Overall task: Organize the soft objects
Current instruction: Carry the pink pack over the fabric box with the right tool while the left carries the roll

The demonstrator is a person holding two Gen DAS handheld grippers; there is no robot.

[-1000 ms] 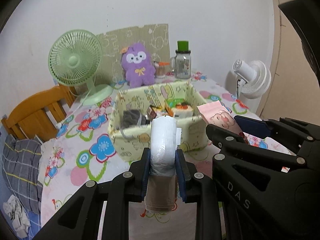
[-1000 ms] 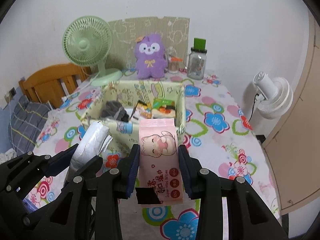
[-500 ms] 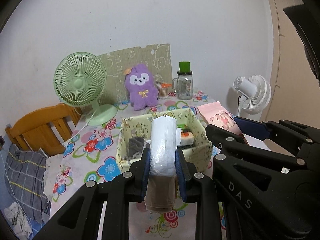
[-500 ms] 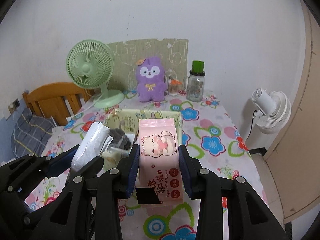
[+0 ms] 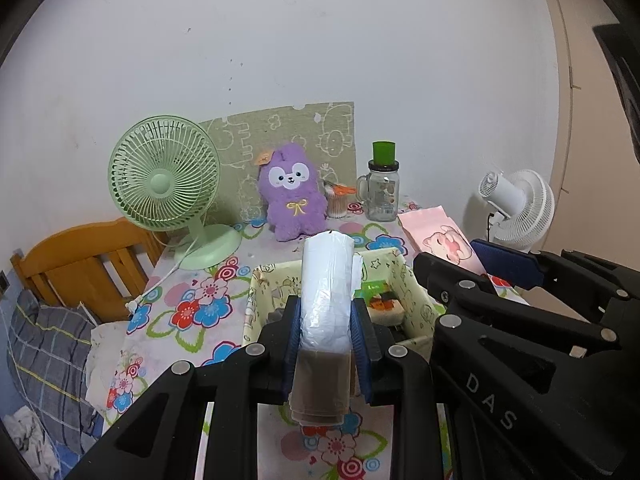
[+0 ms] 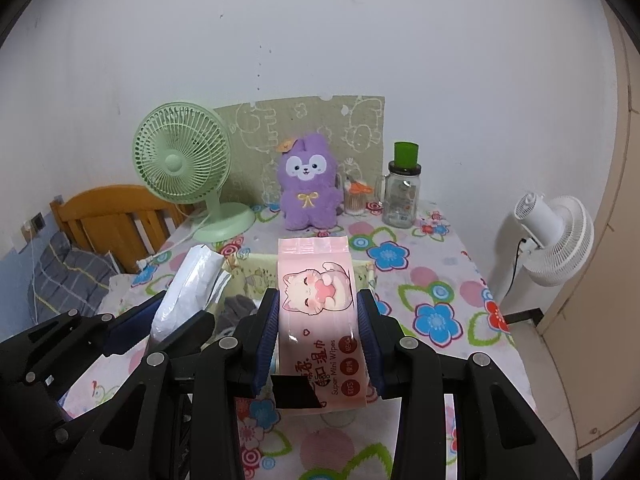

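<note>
Above the storage box (image 5: 416,304), by count, left to right:
Fans: two, green fan (image 5: 164,184) behind-left of box, white fan (image 5: 520,208) off its right.
Left gripper (image 5: 326,332): clamped on one white bag roll (image 5: 326,288).
Plush (image 5: 292,196): one, behind box.
Right gripper (image 6: 318,332): clamped on one pink wipes pack (image 6: 318,300).

On the table (image 6: 448,264) the storage box (image 5: 420,304) sits nearest the cameras, with the plush toy (image 6: 308,184) behind it against the board (image 6: 360,120) at the wall. Left of the plush stands the desk fan (image 6: 184,160); right of it a small cup (image 6: 355,196), then the jar (image 6: 402,192). A chair (image 6: 112,220) sits off the table's left edge, the standing fan (image 6: 556,236) off its right.
</note>
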